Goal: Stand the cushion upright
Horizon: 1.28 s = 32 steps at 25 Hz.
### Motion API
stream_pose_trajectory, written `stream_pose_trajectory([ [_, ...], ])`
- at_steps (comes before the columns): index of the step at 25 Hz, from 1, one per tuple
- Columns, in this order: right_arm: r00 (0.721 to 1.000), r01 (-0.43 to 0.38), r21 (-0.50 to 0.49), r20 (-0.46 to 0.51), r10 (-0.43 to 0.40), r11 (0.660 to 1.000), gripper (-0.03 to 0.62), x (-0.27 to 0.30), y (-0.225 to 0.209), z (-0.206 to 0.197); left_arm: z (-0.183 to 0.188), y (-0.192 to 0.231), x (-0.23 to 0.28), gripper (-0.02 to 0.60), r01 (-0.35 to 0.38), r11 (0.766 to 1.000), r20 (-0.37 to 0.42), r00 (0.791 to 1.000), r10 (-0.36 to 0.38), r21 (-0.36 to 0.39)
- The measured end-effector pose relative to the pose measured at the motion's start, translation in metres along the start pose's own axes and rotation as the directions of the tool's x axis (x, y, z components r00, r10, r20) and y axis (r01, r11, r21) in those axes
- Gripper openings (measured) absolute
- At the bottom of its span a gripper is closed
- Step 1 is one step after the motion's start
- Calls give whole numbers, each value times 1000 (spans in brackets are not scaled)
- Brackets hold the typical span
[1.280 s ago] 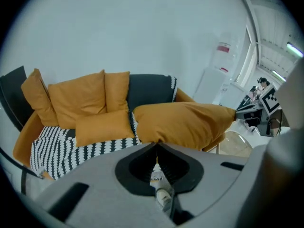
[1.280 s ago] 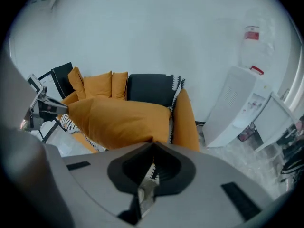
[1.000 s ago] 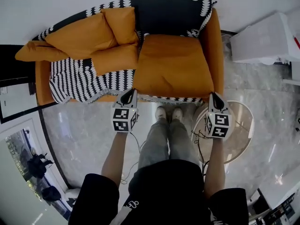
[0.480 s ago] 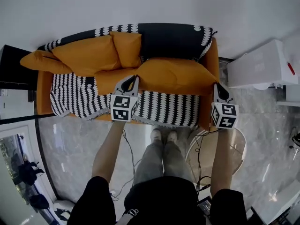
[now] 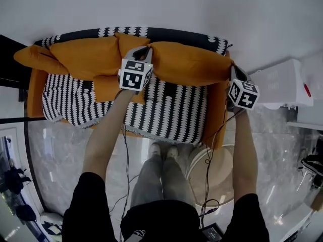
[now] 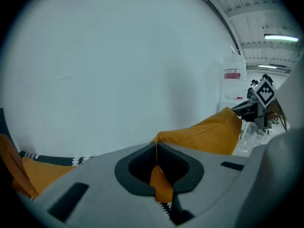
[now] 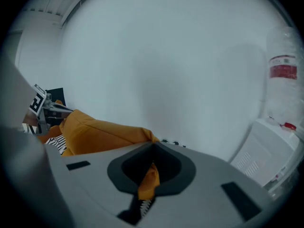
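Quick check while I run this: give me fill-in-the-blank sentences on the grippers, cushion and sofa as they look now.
1. The left gripper and right gripper each pinch a corner of the cushion, whose colour is ____.
2. The blanket on the sofa seat is striped black and ____.
3. In the head view, the loose pillows lie at the sofa's ____ end.

Missing words: orange; white; left.

Wide orange cushion [image 5: 189, 63] upright on edge against the sofa back [image 5: 166, 34]
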State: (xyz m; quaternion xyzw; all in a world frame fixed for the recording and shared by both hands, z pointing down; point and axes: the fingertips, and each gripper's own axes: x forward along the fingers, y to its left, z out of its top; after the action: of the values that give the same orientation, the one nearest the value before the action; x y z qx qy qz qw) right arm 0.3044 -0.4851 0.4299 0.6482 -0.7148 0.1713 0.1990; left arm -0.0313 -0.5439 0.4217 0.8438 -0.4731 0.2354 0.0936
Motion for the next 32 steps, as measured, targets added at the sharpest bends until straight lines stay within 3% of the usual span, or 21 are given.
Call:
stream_pose_trajectory([
  [4,1000,20,-12,9,-20,1000,14,28,-14,14,14,10,31,15,6,1000,-4,1000,-6,-21],
  [11,993,115,-53,-25,-116,992,14,79,-20,43,32,43,87,16,-108,992,-12,994,108,-57],
  [15,984,172,-48,-45,-174,984,14,95,-21,47,29,56,109,16,-133,989,-42,991,131,-68],
  [18,978,207,10,10,-207,978,15,86,-26,71,40,56,121,17,-140,986,-67,989,135,-88],
  [20,985,153,83,72,-159,985,15,66,-15,83,43,54,125,15,-132,985,-75,989,124,-112],
  [22,991,66,90,112,-75,994,15,40,6,81,45,57,126,17,-120,983,-81,991,109,-138],
  [24,991,14,7,130,-15,1000,15,12,27,70,49,65,122,21,-116,979,-81,991,104,-167],
  [27,989,-14,-86,143,27,996,15,-27,42,58,61,79,107,102,-110,969,-55,993,100,-222],
  [32,968,-86,4,236,83,996,15,-87,63,68,85,87,39,107,-84,962,58,993,102,-261],
])
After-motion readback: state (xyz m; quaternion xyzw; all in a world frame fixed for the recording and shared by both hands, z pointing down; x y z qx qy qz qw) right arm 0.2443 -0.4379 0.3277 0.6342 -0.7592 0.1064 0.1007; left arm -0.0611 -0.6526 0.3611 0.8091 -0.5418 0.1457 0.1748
